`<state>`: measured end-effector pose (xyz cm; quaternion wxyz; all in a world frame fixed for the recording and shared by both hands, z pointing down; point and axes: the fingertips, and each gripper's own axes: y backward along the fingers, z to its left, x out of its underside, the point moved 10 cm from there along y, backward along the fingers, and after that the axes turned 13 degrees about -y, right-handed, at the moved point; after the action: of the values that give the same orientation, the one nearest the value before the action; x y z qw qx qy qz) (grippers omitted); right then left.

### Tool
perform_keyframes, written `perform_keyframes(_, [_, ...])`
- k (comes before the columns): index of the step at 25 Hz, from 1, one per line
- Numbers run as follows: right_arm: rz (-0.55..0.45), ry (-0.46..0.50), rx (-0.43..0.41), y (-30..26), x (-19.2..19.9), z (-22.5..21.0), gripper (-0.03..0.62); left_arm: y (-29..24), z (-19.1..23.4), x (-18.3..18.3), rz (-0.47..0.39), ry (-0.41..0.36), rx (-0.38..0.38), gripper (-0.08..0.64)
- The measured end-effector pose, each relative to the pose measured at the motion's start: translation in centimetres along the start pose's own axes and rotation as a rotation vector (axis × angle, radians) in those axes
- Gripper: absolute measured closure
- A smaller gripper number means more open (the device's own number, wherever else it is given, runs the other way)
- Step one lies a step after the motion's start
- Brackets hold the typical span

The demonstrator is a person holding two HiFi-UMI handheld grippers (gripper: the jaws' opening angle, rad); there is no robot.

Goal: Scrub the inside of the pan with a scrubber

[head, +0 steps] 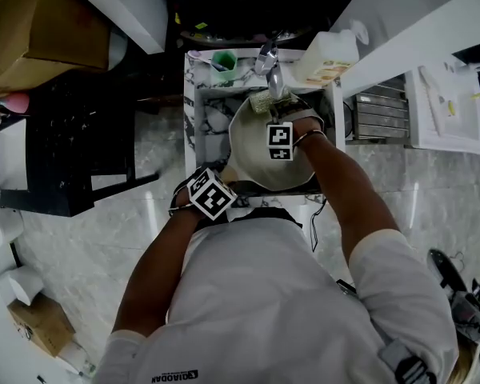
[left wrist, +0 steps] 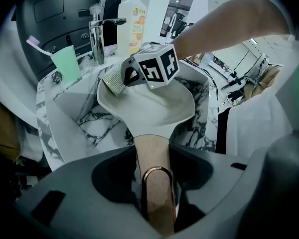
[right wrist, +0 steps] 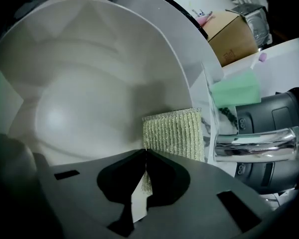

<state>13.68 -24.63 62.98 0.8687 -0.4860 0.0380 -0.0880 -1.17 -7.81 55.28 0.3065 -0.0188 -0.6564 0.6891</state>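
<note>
- Right gripper view: right gripper point(right wrist: 146, 152) has its jaws closed almost fully, pinching the near edge of the scrubber point(right wrist: 174, 131). Most of the pad sticks out past the tips, probably so the mesh, not the jaws, meets the pan.
- Scrubber pad lies flat on the inside wall of the pan point(right wrist: 89, 83), near the rim on the faucet side. Looks like the scrubbing step is under way; inner surface reads pale and smooth, no dirt I can make out.
- Left gripper view: left gripper point(left wrist: 153, 158) is clamped on the pan handle point(left wrist: 150, 146), with the handle running straight between the jaws and its metal hanging loop sitting inside them. My guess is this grip braces the pan against the push of the scrubbing.
- Pan is held tipped, with the open side facing up and toward the right gripper, giving the pad access to the bowl.
- Head view: pan sits over the marble sink point(head: 200, 114), just below the faucet point(head: 270, 66), presumably so any water or suds drop into the basin. Cannot tell if the pan touches the basin.
- Soap bottle point(head: 328, 58) and green cup point(head: 224, 60) stand on the back rim, either side of the faucet, apart from both grippers.
- Risk: thin pinch on the pad edge could slip under hard strokes.
</note>
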Motion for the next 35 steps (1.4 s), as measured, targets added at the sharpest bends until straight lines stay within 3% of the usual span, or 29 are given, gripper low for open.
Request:
perform_keyframes(12, [0.078, 0.016, -0.025, -1.9, 1.1, -0.2, 0.548, 0.3, 0.1, -0.3, -0.005, -0.002, -0.003, 0.348])
perform_keyframes(35, [0.446, -0.303, -0.236, -1.3, 6.1, 3.4, 0.548, -0.2, 0.1, 0.2, 0.01, 0.013, 0.026, 0.348])
